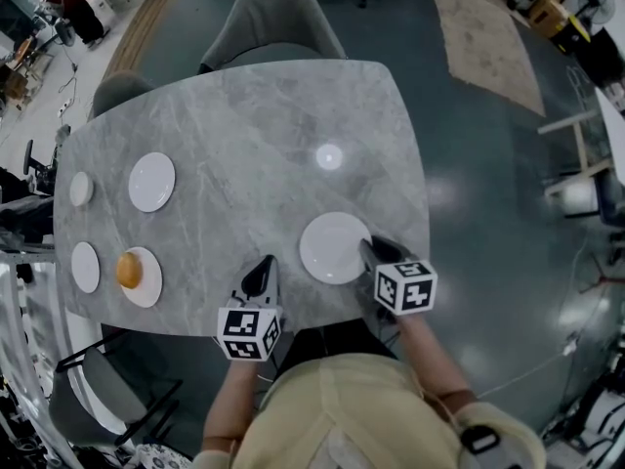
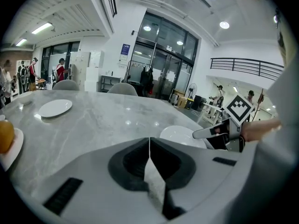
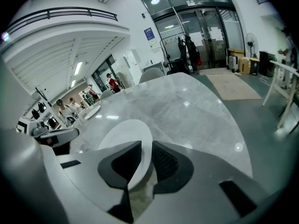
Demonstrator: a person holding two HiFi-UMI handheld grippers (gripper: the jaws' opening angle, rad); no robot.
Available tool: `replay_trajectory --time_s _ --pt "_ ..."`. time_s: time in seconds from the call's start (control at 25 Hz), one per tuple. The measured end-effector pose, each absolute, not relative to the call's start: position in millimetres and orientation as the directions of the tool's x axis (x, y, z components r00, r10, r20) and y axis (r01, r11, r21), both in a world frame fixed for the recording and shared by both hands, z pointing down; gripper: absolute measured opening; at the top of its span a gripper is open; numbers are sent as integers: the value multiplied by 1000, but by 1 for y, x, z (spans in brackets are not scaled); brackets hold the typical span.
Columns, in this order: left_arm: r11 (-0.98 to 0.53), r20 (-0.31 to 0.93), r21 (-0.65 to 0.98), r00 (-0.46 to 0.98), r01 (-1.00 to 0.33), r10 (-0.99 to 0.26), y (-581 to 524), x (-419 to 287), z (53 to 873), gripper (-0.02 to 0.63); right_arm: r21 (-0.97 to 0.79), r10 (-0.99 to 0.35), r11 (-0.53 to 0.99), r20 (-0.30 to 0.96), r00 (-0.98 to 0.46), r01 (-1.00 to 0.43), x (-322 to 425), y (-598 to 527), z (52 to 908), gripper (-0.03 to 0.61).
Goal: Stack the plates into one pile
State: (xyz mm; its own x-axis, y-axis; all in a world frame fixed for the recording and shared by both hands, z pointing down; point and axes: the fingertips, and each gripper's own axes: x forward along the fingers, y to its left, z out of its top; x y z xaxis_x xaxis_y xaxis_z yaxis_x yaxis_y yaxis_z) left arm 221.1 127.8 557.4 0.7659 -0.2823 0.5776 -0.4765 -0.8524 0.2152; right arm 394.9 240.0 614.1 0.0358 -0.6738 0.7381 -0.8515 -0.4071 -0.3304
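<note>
A white plate (image 1: pixel 334 247) (image 2: pixel 180 134) (image 3: pixel 124 134) lies near the front right edge of the grey marble table (image 1: pixel 244 115). My right gripper (image 1: pixel 369 248) (image 3: pixel 145 160) has the plate's near rim between its jaws, and the pads lie against both faces of the rim. My left gripper (image 1: pixel 264 265) (image 2: pixel 149 148) hovers to the plate's left over bare table, shut with nothing in it. Further white plates sit at the table's left: a medium one (image 1: pixel 151 182) (image 2: pixel 55 108), two small ones (image 1: pixel 81 189) (image 1: pixel 85 267), and one (image 1: pixel 148 283) carrying an orange (image 1: pixel 128 269).
Grey chairs stand at the far side (image 1: pixel 273 27) and the far left corner (image 1: pixel 122 91). A bright lamp reflection (image 1: pixel 329 156) shows on the marble. The table's front edge runs just under both grippers. People stand far off in the room.
</note>
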Motion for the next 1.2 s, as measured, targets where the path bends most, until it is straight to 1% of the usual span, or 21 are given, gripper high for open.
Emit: replay_trajectory --time_s 0.28,0.52,0.72,1.0,1.04,1.12,1.2 --pt "-837 561 255 779 -484 -280 130 206 554 -12 -376 -732 -382 681 28 -844 388 239 589 46" --pt "-820 519 339 818 -462 -246 137 196 549 -12 -447 -792 -326 610 -18 -833 374 234 562 28" --pt "-820 486 359 839 -446 -243 143 184 541 -12 -499 -838 -244 541 -79 -832 354 229 535 17" --pt "-790 441 406 855 -460 -272 144 168 533 -11 -487 -859 -110 486 -164 -866 330 218 505 14" --pt "-786 435 411 857 -461 -276 144 166 532 -5 -482 -859 -91 481 -176 -872 326 217 501 14" --pt "-780 425 424 862 -460 -277 144 161 531 76 -481 -861 -51 465 -205 -875 317 213 494 14" --pt "-779 417 431 866 -456 -277 146 158 528 89 -489 -866 -13 442 -234 -872 310 209 484 14"
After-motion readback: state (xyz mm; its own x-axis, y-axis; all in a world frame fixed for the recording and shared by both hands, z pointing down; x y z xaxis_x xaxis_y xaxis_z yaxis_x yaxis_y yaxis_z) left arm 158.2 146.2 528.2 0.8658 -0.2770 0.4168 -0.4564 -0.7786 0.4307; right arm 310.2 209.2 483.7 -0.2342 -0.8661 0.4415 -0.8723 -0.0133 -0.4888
